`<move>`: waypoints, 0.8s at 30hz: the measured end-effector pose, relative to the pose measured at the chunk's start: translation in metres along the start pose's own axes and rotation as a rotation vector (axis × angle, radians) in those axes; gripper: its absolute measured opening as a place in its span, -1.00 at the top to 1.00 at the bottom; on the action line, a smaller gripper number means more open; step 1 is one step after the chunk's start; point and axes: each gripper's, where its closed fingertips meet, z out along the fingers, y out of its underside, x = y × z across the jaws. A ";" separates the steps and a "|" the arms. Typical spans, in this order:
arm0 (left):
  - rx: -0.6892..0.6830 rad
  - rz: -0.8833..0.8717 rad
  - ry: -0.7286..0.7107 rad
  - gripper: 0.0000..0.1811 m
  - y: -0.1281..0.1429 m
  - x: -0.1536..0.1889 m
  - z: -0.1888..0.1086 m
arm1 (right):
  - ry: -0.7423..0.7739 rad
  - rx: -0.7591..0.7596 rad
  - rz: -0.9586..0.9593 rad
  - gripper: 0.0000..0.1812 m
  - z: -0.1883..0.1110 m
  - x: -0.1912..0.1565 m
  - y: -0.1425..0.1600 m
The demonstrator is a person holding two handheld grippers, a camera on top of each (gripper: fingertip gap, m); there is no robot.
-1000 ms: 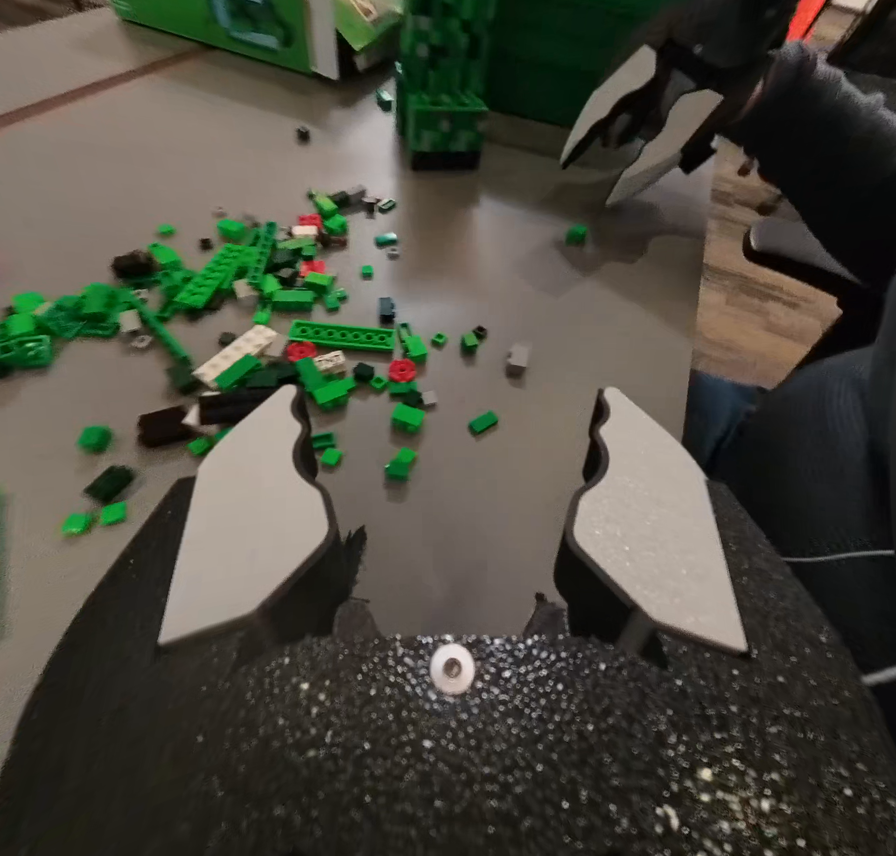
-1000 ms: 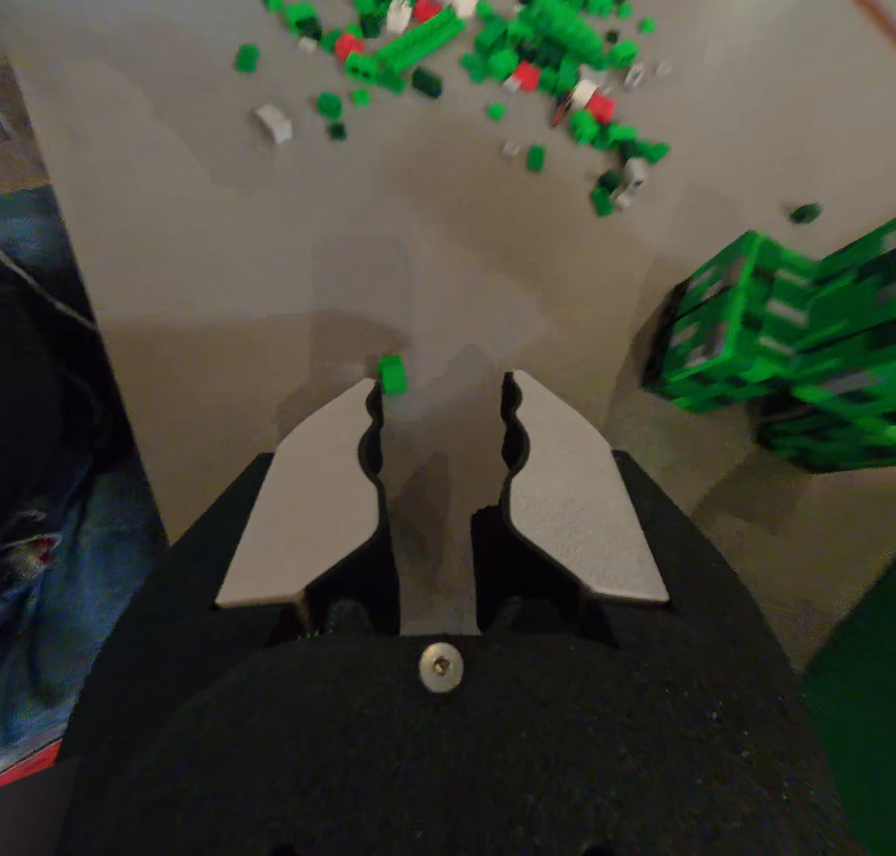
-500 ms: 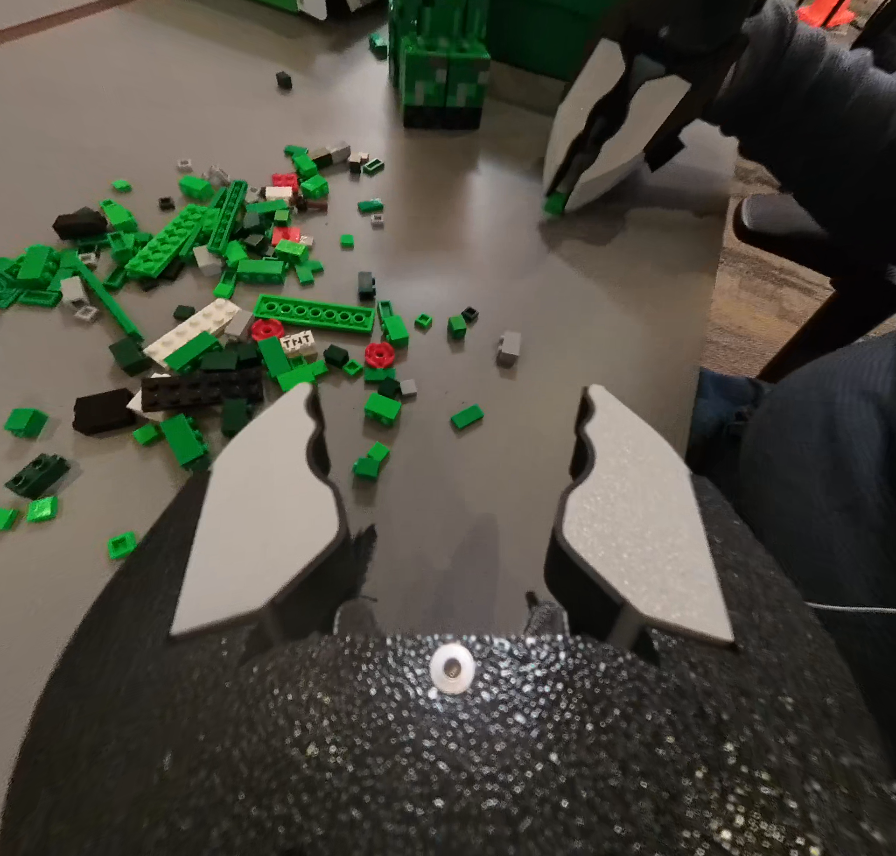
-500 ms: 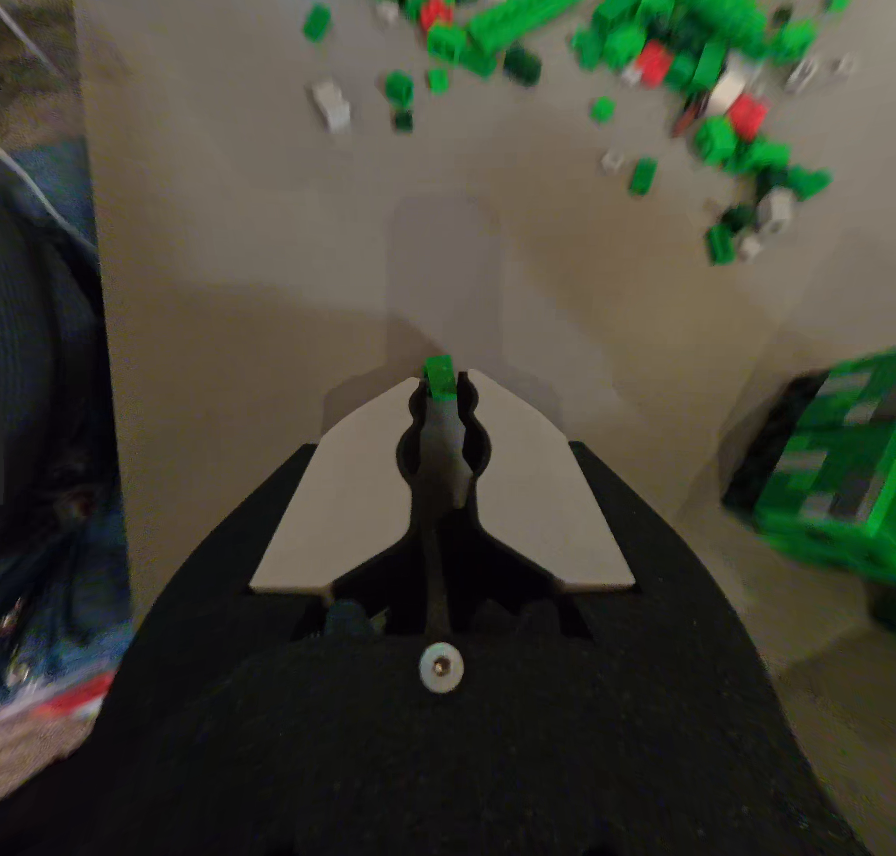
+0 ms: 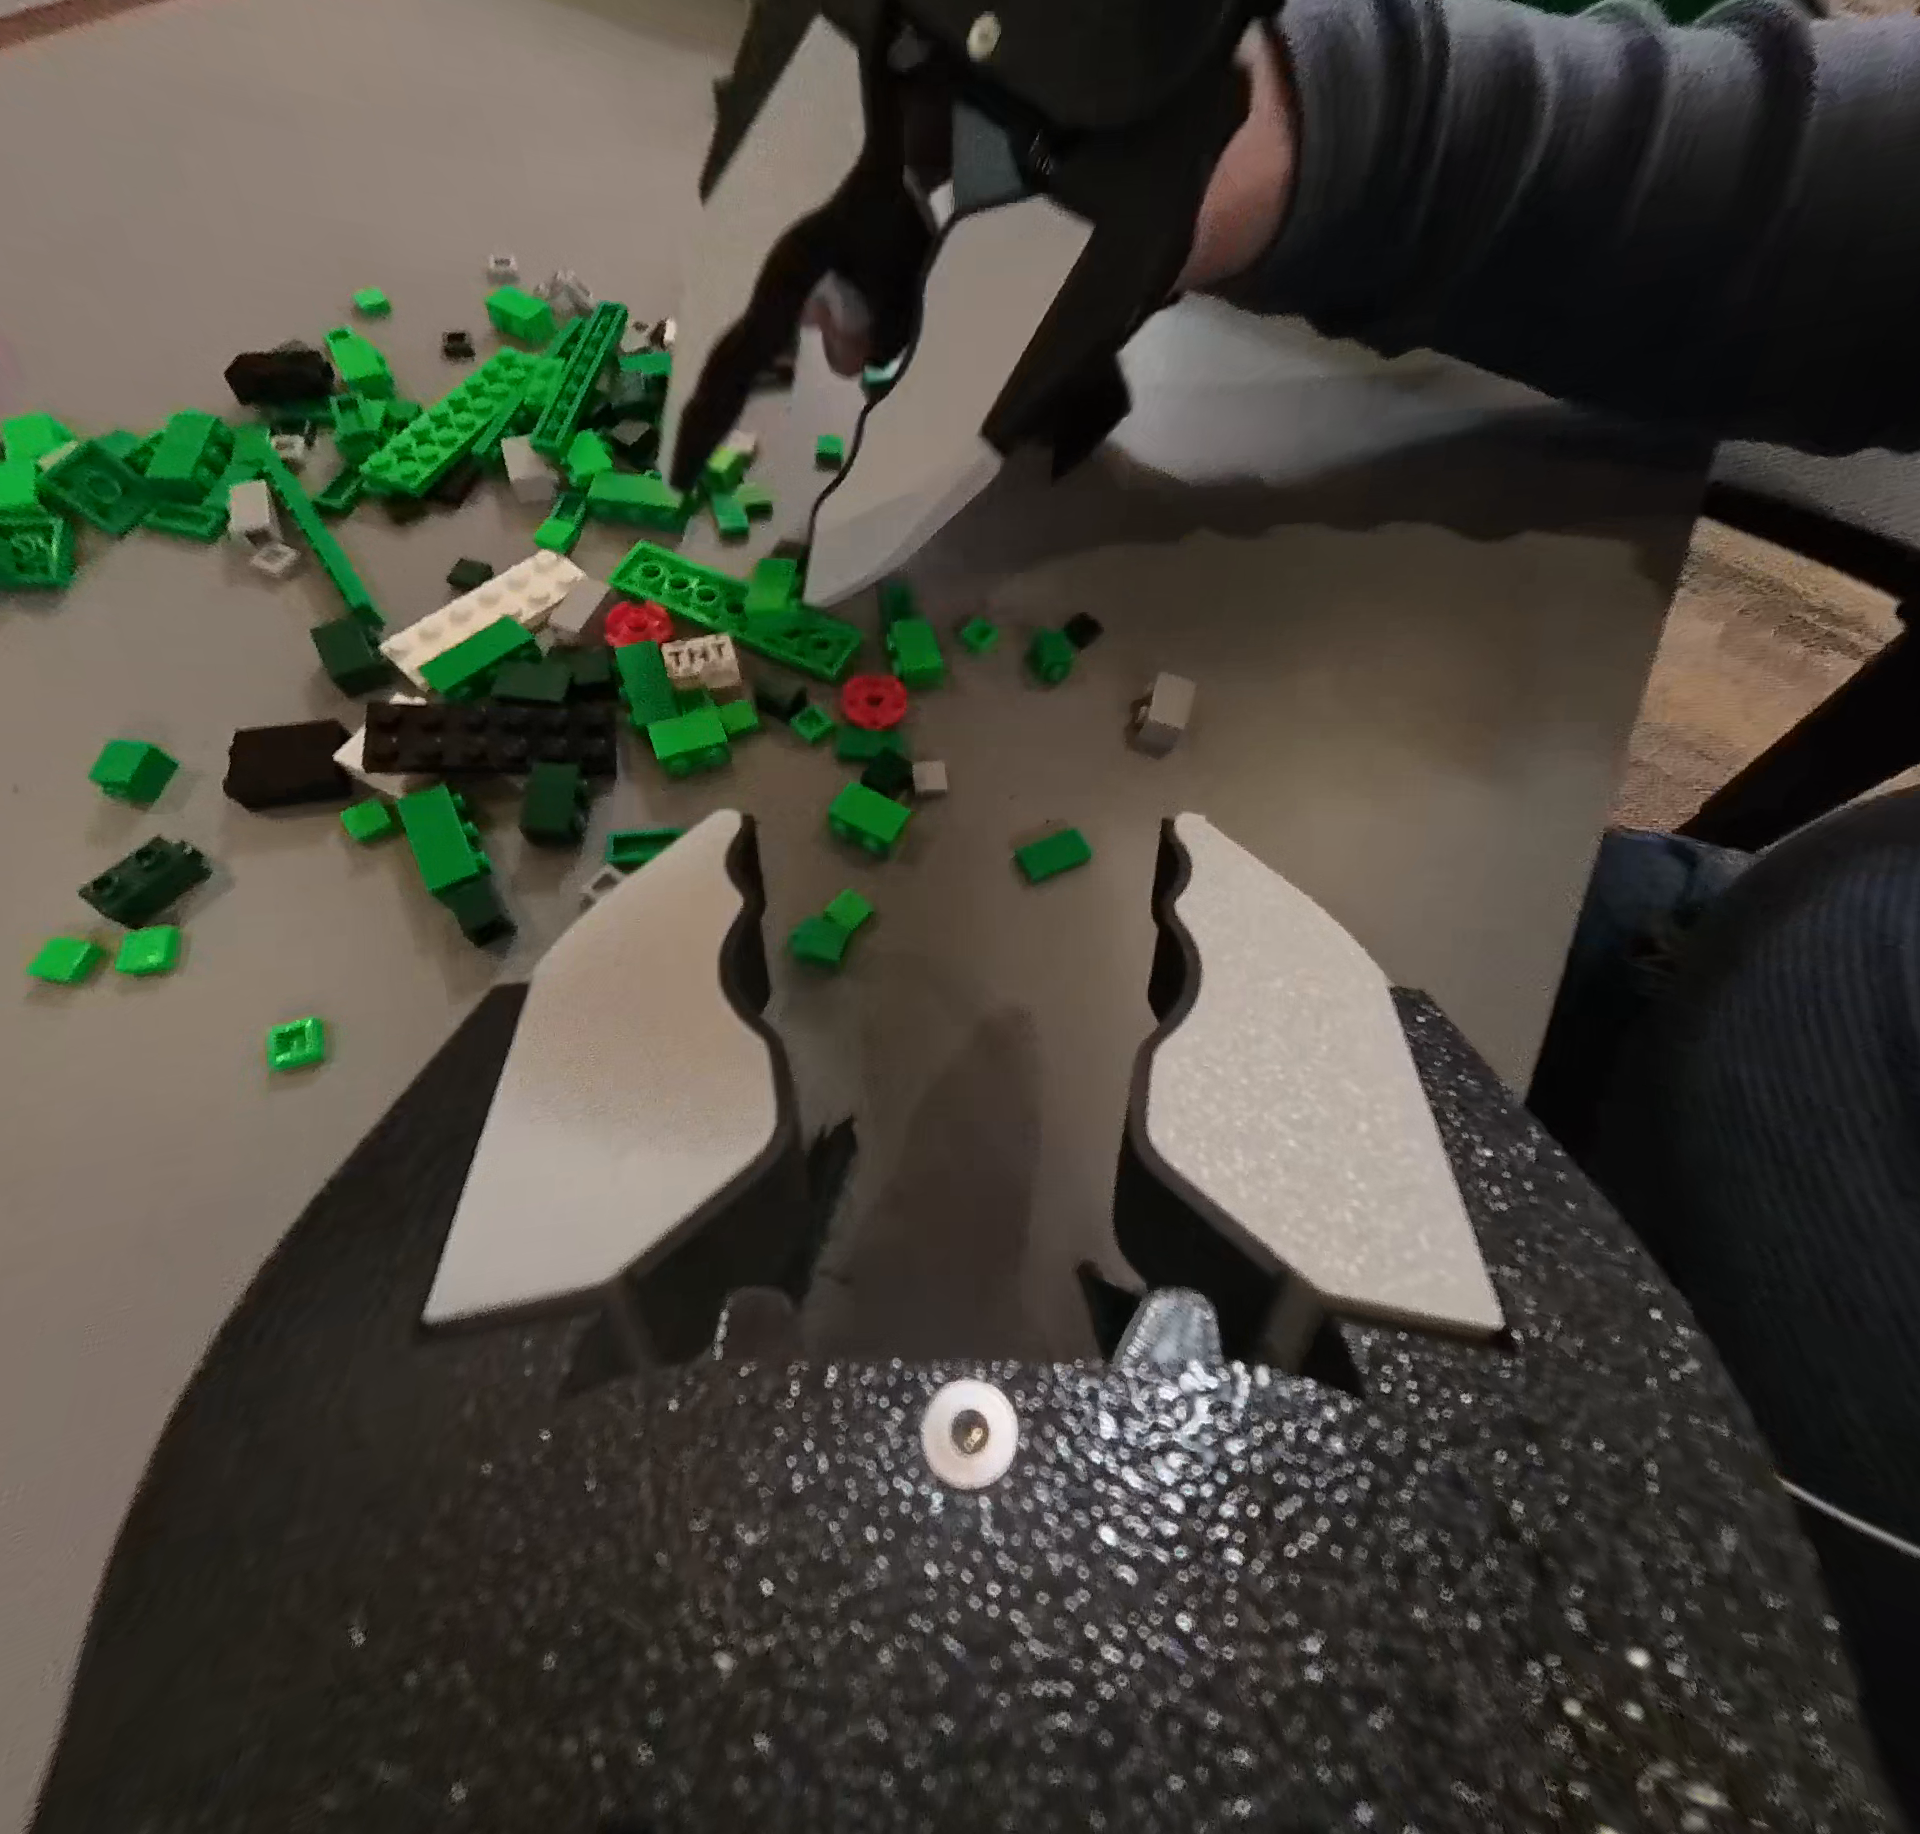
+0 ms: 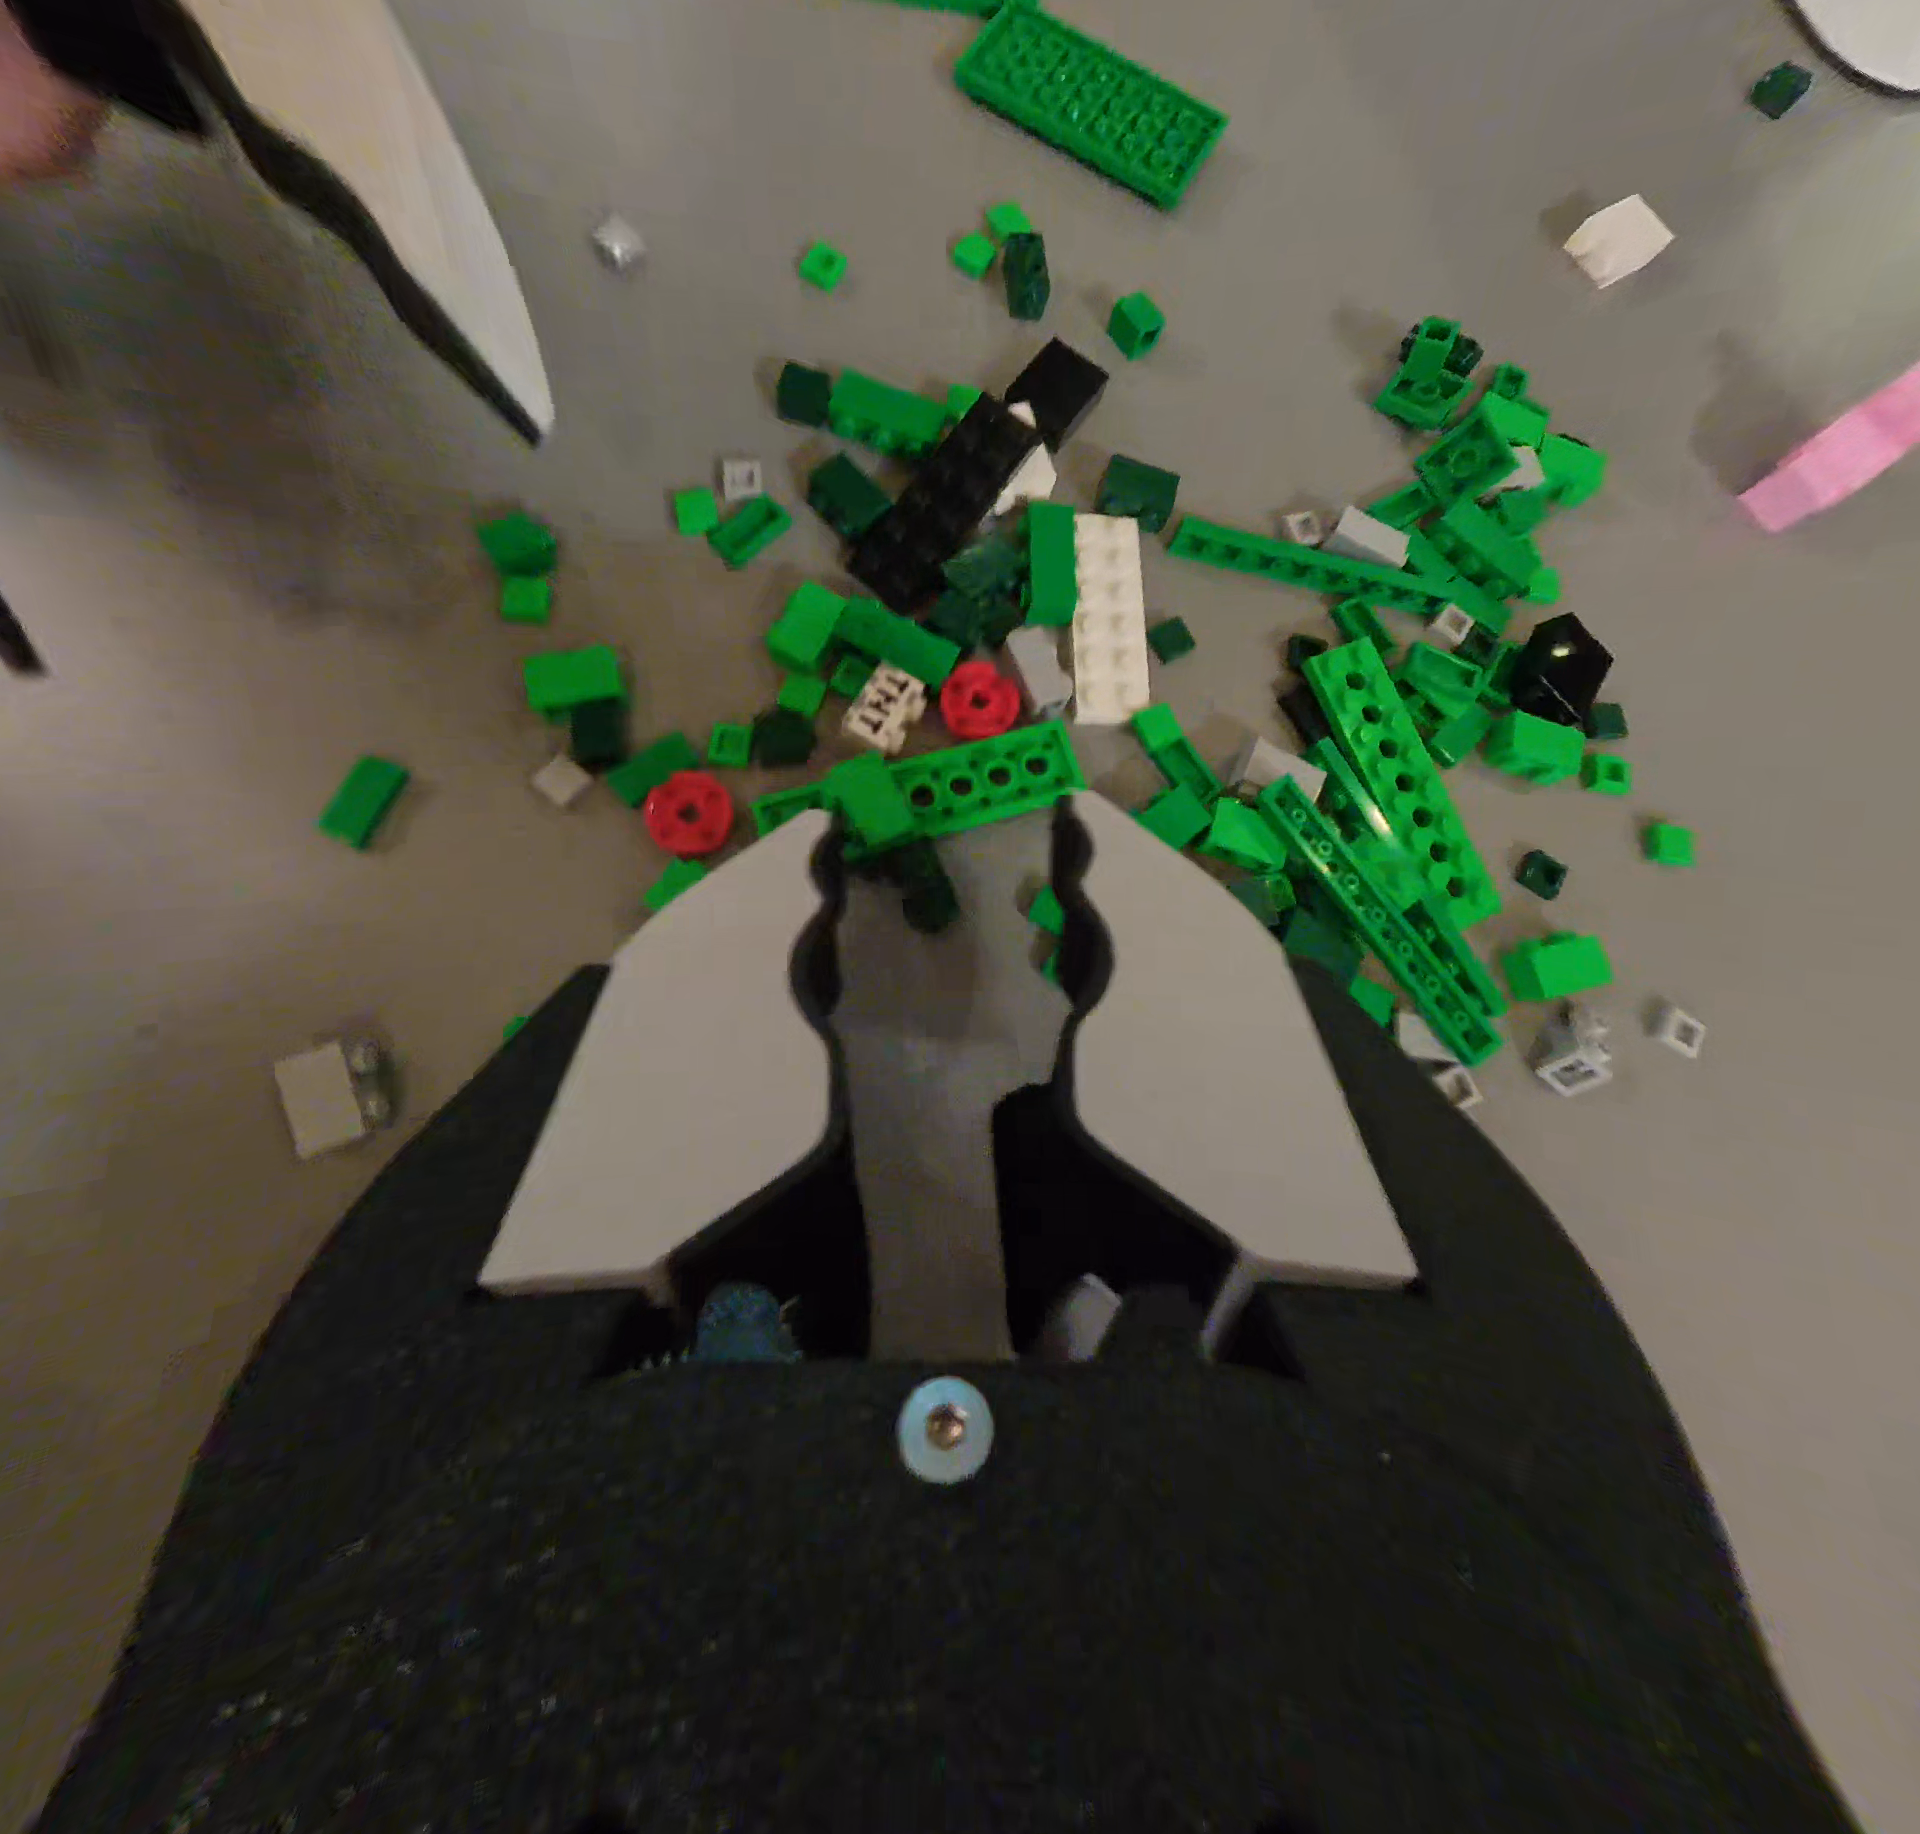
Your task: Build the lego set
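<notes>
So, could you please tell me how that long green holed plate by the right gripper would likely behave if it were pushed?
The green holed plate looks flat and stiff, so it would probably slide, not roll. A small green brick sits on one end and may tumble off. Pushing would likely shove the red round piece beside it.

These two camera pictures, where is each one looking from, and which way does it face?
Left wrist view: sits on the left claw, looking forward over the grey table at the brick pile; the right claw and a sleeve show.
Right wrist view: sits on the right claw, looking steeply down onto the pile.
Shared: the long green holed plate and two red round pieces.
</notes>
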 end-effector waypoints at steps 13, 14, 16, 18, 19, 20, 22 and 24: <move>-0.194 -0.119 -0.675 0.06 -0.005 -0.117 -0.023 | 0.462 0.223 0.226 0.46 -0.056 0.058 -0.001; -0.228 -0.107 -0.714 0.02 -0.004 -0.120 -0.026 | 0.477 0.217 0.233 0.46 -0.057 0.060 0.001; -0.256 -0.086 -0.752 -0.01 -0.005 -0.122 -0.027 | 0.489 0.219 0.238 0.48 -0.057 0.062 0.004; -0.264 -0.068 -0.772 -0.01 -0.005 -0.122 -0.027 | 0.482 0.216 0.243 0.50 -0.054 0.061 0.006; -0.268 -0.064 -0.779 -0.01 -0.004 -0.122 -0.026 | 0.484 0.211 0.241 0.50 -0.053 0.061 0.007; -0.273 -0.063 -0.783 -0.02 -0.003 -0.122 -0.026 | 0.488 0.205 0.238 0.50 -0.053 0.061 0.008; -0.288 -0.057 -0.801 -0.03 -0.001 -0.123 -0.028 | 0.501 0.198 0.237 0.50 -0.053 0.063 0.011; -0.287 -0.058 -0.797 -0.03 -0.001 -0.123 -0.028 | 0.522 0.208 0.249 0.50 -0.055 0.065 0.012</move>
